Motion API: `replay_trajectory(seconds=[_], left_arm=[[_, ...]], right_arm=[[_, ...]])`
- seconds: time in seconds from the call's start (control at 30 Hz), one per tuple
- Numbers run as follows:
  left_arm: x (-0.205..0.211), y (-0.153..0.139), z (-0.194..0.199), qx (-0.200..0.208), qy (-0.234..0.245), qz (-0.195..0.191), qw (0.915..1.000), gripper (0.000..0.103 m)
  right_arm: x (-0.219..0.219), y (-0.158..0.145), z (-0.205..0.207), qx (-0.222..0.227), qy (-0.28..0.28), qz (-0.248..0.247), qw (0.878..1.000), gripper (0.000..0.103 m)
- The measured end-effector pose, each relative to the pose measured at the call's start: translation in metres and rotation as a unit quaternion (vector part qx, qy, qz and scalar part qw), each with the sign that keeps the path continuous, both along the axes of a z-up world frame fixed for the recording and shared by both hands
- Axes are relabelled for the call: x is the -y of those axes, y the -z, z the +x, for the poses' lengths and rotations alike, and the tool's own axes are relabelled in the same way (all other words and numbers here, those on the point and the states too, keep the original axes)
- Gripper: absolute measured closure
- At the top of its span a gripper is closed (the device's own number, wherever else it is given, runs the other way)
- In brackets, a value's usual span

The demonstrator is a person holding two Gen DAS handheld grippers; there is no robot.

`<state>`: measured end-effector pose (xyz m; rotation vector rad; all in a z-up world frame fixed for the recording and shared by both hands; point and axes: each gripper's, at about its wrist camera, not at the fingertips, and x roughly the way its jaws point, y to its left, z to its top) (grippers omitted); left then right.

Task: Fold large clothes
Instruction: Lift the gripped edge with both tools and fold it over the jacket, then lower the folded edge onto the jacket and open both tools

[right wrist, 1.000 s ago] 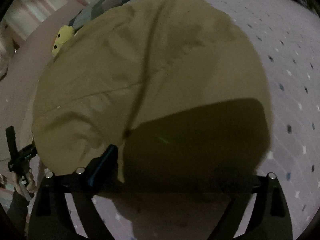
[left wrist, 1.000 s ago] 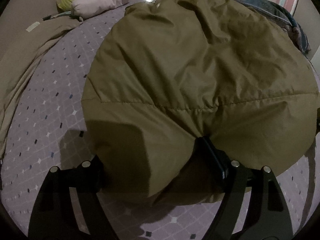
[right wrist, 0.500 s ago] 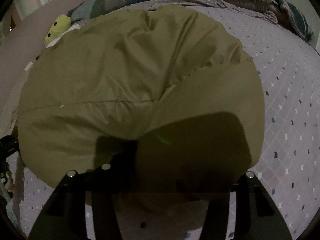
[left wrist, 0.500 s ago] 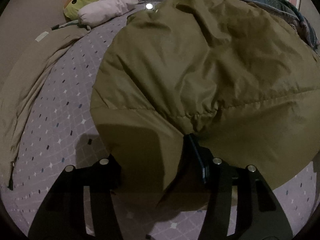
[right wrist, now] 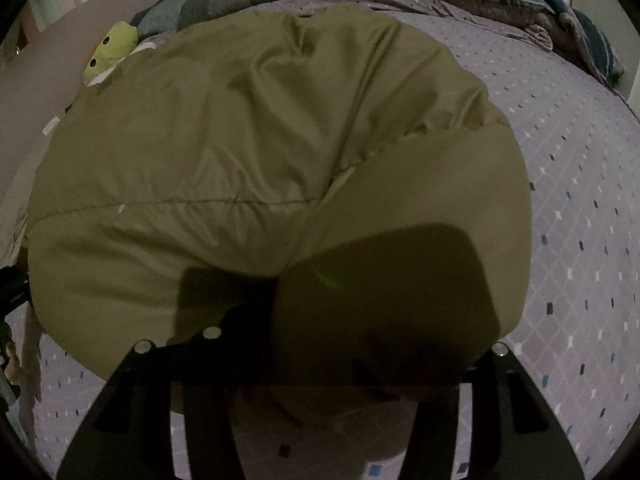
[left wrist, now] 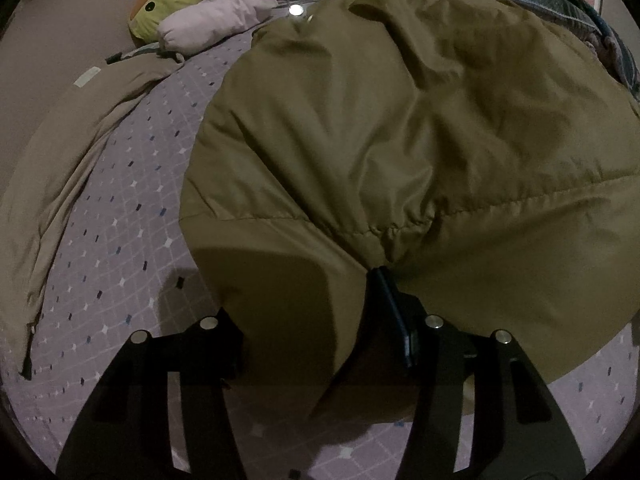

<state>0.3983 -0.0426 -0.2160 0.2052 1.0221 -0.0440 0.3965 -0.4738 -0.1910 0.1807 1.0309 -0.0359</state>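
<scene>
Olive jacket [left wrist: 400, 140] spread mid-bed on purple sheet [left wrist: 120, 220], hem at near edge. Left gripper [left wrist: 312, 332], pitched steeply down, pinching hem fold. Right gripper [right wrist: 360, 344] likewise, clamped on hem fold. No legible writing.

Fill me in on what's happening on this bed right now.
A person is folding a big olive-brown jacket spread on a purple patterned bedsheet. Each hand-held gripper has pinched the near edge: the left hand-held gripper and the right hand-held gripper have both just closed on bunched fabric, which shows between their fingers. A tan garment lies off to the side, with a green plush toy and a pink pillow near the bed's far end.
</scene>
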Motion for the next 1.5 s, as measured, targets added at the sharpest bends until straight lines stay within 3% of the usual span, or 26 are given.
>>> replay_trajectory(seconds=[0.17, 0.23, 0.3, 0.43, 0.57, 0.73, 0.97, 1.13, 1.27, 1.37, 1.43, 1.5], left_arm=[[0.007, 0.003, 0.000, 0.004, -0.004, 0.014, 0.9999, 0.057], [0.009, 0.001, -0.003, 0.003, -0.004, 0.020, 0.9998, 0.066], [0.011, -0.003, -0.004, -0.001, -0.003, 0.027, 0.9996, 0.076], [0.018, -0.010, -0.009, -0.011, -0.001, 0.037, 0.9992, 0.087], [0.026, -0.025, -0.028, -0.011, 0.001, 0.025, 0.9996, 0.090], [0.041, -0.050, -0.085, 0.009, 0.015, 0.013, 0.9998, 0.091], [0.028, -0.064, -0.209, 0.008, 0.016, -0.055, 0.9983, 0.091], [0.009, -0.056, -0.278, 0.001, 0.004, -0.082, 0.9966, 0.087], [0.001, -0.035, -0.276, -0.025, -0.001, -0.087, 0.9959, 0.074], [0.010, -0.029, -0.267, -0.025, -0.008, -0.050, 0.9984, 0.057], [0.014, -0.029, -0.260, -0.021, -0.009, -0.036, 0.9991, 0.050], [0.020, -0.033, -0.255, -0.014, -0.014, -0.023, 0.9995, 0.046]], right_arm=[[-0.006, -0.001, -0.003, 0.001, -0.001, -0.015, 1.000, 0.051], [-0.012, -0.003, -0.005, 0.002, -0.004, -0.032, 0.999, 0.053], [-0.020, -0.008, -0.007, 0.006, -0.002, -0.050, 0.999, 0.062], [-0.036, -0.032, -0.020, 0.028, -0.015, -0.083, 0.996, 0.071], [-0.052, -0.063, -0.049, 0.066, -0.043, -0.107, 0.991, 0.075], [-0.084, -0.098, -0.115, 0.119, -0.085, -0.167, 0.975, 0.076], [-0.072, -0.127, -0.261, 0.149, -0.055, -0.156, 0.975, 0.076], [-0.046, -0.106, -0.352, 0.111, -0.042, -0.132, 0.984, 0.073], [-0.006, -0.052, -0.379, 0.057, -0.023, -0.041, 0.997, 0.060], [0.020, -0.039, -0.386, 0.054, 0.023, 0.032, 0.998, 0.042], [0.027, -0.037, -0.391, 0.055, 0.041, 0.036, 0.997, 0.034], [0.028, -0.040, -0.394, 0.052, 0.052, 0.010, 0.997, 0.027]])
